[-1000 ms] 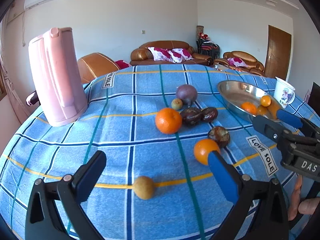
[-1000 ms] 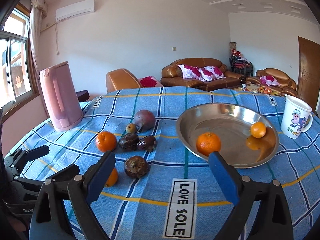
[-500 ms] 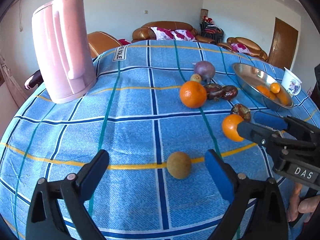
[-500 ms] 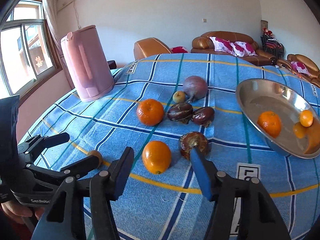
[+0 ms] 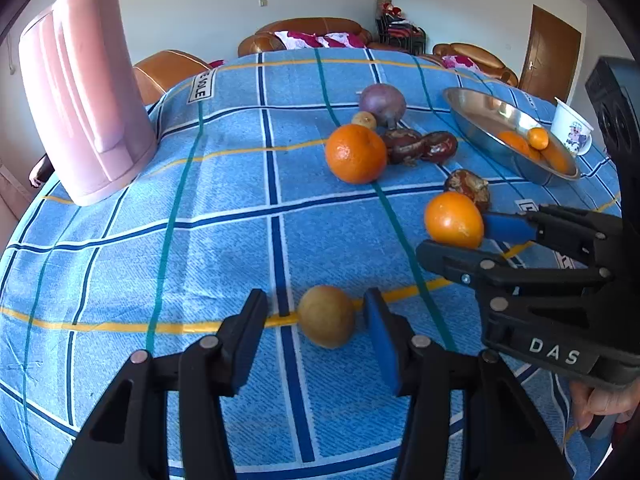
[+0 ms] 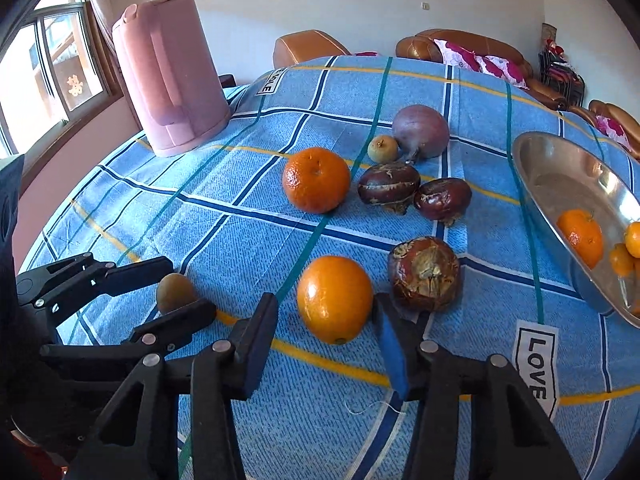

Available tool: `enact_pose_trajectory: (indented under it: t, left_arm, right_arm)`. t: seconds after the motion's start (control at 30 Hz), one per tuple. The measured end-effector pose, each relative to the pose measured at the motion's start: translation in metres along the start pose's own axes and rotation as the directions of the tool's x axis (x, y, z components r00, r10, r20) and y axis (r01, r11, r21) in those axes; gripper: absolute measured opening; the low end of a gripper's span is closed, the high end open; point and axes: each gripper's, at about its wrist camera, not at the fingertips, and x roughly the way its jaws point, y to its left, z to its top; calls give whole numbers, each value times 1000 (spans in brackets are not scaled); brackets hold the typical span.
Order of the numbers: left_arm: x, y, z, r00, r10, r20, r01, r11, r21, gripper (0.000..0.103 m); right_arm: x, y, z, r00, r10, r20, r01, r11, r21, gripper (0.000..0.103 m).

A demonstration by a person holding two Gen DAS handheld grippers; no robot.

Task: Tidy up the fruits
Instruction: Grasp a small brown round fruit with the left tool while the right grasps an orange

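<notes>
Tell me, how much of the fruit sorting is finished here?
Barely begun. The metal bowl holds only a few small oranges. The left gripper is open around a small brown fruit, and the right gripper is open around an orange; neither is lifted. Another orange, three dark fruits, a purple fruit and a small green one remain on the tablecloth.

Bare blue tablecloth [image 5: 224, 240] lies wide open across the frame's left and centre, while clustered fruit [image 5: 400, 140] and the steel bowl [image 5: 480, 120] crowd the upper right.
</notes>
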Motion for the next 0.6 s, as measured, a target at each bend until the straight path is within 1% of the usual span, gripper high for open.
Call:
enact_pose_trajectory:
  t: [0.03,0.07,0.1,0.13,0.17,0.27,0.33,0.43,0.53,0.6]
  left_arm:
    - [0,0,0,1000,-7,0,7,1000,1,51]
    - [0,-1,0,1000,-13,1,13,1000,6,48]
    - [0,-3,0,1000,-20,4,20,1000,17,39]
    - [-2,-6,0,1000,-24,6,24,999,30,32]
    - [-2,-9,0,1000,-15,9,15,999,45,28]
    - [-4,-12,1,1000,5,15,-6,998,63,28]
    - [-7,-10,1,1000,-5,23,4,999,52,28]
    - [-11,-1,1,998,-42,48,42,999,7,28]
    - [-23,9,0,990,-78,116,84,995,-46,28]
    - [-32,15,-1,980,-97,173,112,991,-78,28]
  right_arm:
    - [0,1,0,1000,-8,0,8,1000,-2,41]
    - [0,0,0,1000,-9,0,9,1000,0,38]
    - [0,0,1,1000,-7,1,7,1000,1,38]
    - [0,0,1,1000,-6,2,6,1000,3,38]
    - [-1,-1,1,1000,-5,2,5,1000,4,38]
    - [-4,-4,0,1000,16,17,-16,1000,13,38]
    - [-12,-8,-2,997,49,63,-51,998,29,38]
    - [-27,-15,-5,985,100,144,-108,993,49,38]
    - [-41,-16,-8,969,125,213,-136,990,39,38]
    - [-50,-15,-11,960,118,252,-129,991,24,38]
